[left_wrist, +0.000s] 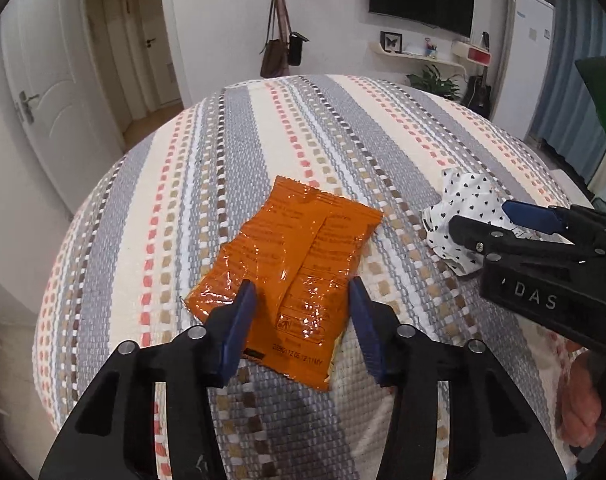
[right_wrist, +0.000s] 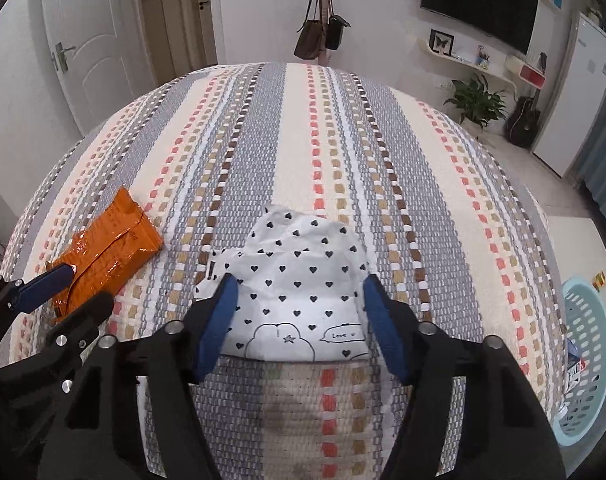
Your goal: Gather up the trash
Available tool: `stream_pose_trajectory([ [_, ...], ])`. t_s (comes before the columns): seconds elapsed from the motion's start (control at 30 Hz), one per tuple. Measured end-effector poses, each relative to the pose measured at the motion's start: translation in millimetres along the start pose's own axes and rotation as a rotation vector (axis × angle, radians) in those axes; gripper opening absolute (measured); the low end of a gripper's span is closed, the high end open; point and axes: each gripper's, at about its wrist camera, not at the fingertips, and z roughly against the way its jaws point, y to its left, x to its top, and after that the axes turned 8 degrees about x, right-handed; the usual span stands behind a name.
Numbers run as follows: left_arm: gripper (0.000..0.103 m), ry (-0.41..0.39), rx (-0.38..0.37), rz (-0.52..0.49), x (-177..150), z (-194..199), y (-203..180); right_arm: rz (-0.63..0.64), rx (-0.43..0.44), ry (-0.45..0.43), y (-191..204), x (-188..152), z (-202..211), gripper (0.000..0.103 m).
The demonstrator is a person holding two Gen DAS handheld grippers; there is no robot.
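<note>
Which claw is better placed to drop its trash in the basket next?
Right. The basket shows at the right edge of its view, beside the right claw, which straddles the heart paper. The left claw straddles the orange packet, farther away.

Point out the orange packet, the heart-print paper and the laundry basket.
orange packet [left_wrist: 287,256]: left wrist view, its middle seam.
heart-print paper [right_wrist: 299,280]: right wrist view, its crumpled centre.
laundry basket [right_wrist: 583,320]: right wrist view, its slotted wall.

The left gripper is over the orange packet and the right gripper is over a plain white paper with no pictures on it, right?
Not quite. The left gripper is over the orange packet, but the paper under the right gripper isn't plain: it has little black hearts and cartoon drawings. The right wrist view shows it.
</note>
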Motion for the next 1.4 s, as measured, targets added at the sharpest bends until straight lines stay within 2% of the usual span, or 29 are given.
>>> stream_pose_trajectory([
  [0.03, 0.042, -0.002, -0.001, 0.005, 0, 1, 1, -0.006, 0.002, -0.003, -1, 0, 1, 0.049],
  [0.07, 0.036, -0.004, -0.001, 0.011, 1, 0, 2, -0.011, 0.009, -0.007, -3, 0, 2, 0.042],
  [0.1, 0.030, -0.005, -0.007, 0.028, 1, 1, 5, -0.013, 0.006, -0.009, -5, -1, 3, 0.039],
  [0.17, 0.028, -0.005, -0.026, 0.050, 2, 2, 9, -0.020, 0.000, -0.017, -7, -2, 6, 0.031],
  [0.2, 0.027, -0.005, -0.038, 0.062, 2, 2, 12, -0.024, 0.006, -0.020, -7, -2, 6, 0.016],
  [0.27, 0.025, -0.010, -0.061, 0.080, 2, 2, 16, -0.028, 0.037, -0.025, -6, -1, 5, 0.005],
  [0.37, 0.022, -0.021, -0.090, 0.101, 3, 5, 20, -0.024, 0.041, -0.039, -6, -1, 8, 0.001],
  [0.53, 0.019, -0.045, -0.118, 0.140, 3, 13, 31, -0.040, 0.082, -0.115, -11, -1, 24, 0.001],
  [0.73, 0.016, -0.090, -0.127, 0.171, 6, 29, 43, -0.026, 0.108, -0.142, -6, -1, 36, 0.001],
  [0.83, 0.015, -0.104, -0.130, 0.185, 8, 33, 48, 0.018, 0.170, -0.098, 8, -3, 38, 0.008],
  [0.87, 0.014, -0.108, -0.131, 0.189, 8, 34, 49, 0.031, 0.185, -0.079, 12, -4, 36, 0.026],
  [0.9, 0.014, -0.110, -0.133, 0.191, 9, 35, 50, 0.048, 0.187, -0.057, 18, -4, 34, 0.063],
  [0.93, 0.014, -0.112, -0.133, 0.190, 9, 35, 50, 0.062, 0.174, -0.056, 23, -5, 33, 0.076],
  [0.97, 0.014, -0.113, -0.130, 0.188, 8, 35, 50, 0.072, 0.164, -0.069, 26, -6, 33, 0.080],
  [1.03, 0.014, -0.111, -0.130, 0.189, 9, 34, 54, 0.106, 0.145, -0.053, 32, -6, 28, 0.080],
  [1.17, 0.014, -0.110, -0.139, 0.197, 6, 33, 57, 0.134, 0.125, 0.057, 38, -5, 1, 0.080],
  [1.27, 0.014, -0.111, -0.143, 0.192, 7, 31, 55, 0.168, 0.092, 0.057, 43, -4, -2, 0.077],
  [1.4, 0.014, -0.113, -0.141, 0.177, 8, 31, 51, 0.162, 0.099, 0.045, 41, 0, -3, 0.072],
])
